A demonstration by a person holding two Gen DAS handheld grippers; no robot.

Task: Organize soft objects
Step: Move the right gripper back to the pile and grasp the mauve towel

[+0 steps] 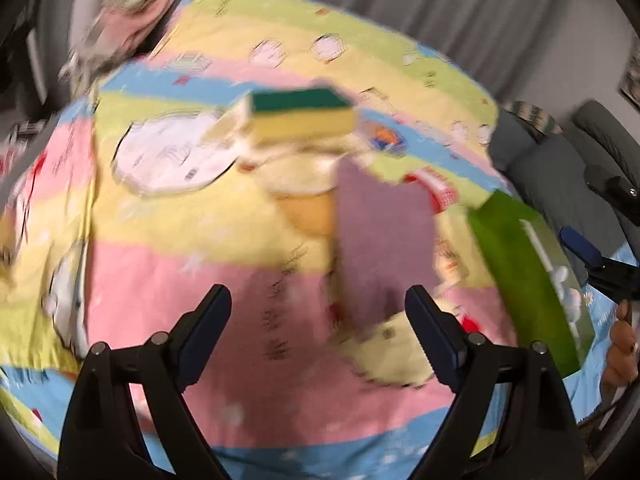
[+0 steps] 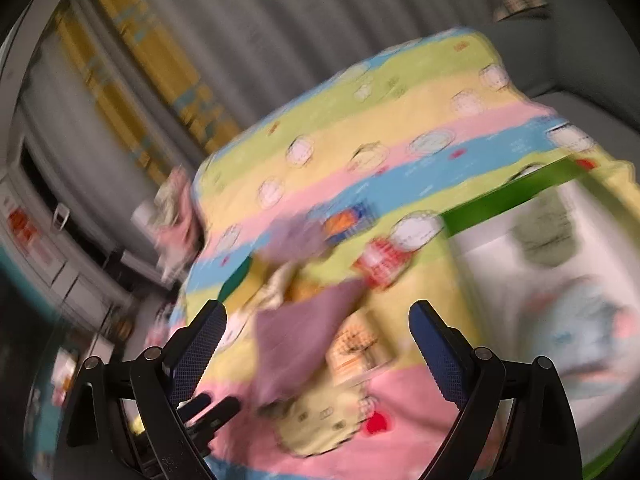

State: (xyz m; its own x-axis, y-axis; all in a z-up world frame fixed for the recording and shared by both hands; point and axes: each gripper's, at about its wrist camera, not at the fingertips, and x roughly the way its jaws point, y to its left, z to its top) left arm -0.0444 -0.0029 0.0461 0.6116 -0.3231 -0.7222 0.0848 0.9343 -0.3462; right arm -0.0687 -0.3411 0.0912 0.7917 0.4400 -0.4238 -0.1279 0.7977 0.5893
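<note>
Purple cloth (image 1: 382,236): a soft, flat, dull-mauve piece, roughly oblong, lay near the middle of the bedspread (image 1: 224,320); in the right wrist view it (image 2: 298,344) looked folded or rumpled, its edges too smeared to read.
Sponge (image 1: 300,118): a blocky rectangle, yellow foam below and a dark green scrubbing layer on top, sat beyond the purple cloth, apart from it.
Orange and cream soft thing (image 1: 308,196): rested just left of the cloth's far end, touching or nearly so; too blurred to name.
Green box (image 1: 532,280): stiff and flat-sided, shiny green, stood at the right edge of the bedspread; its inside (image 2: 560,280) was pale and held soft bluish and grey-green items.
Bedspread: quilted fabric in pink, yellow, green and blue bands with cartoon prints.
Left gripper (image 1: 318,312): tilted down over the pink band, black arms with dark blue ribbed pads spread wide, nothing between them; the cloth's near end lay just past the right pad.
Right gripper (image 2: 318,328): angled lower and rolled sideways, pads wide apart and empty, the cloth beyond them.
Hand (image 1: 622,344): fingers showed at the right rim beside the box.
Curtain (image 1: 460,4): grey, hung in folds behind.
</note>
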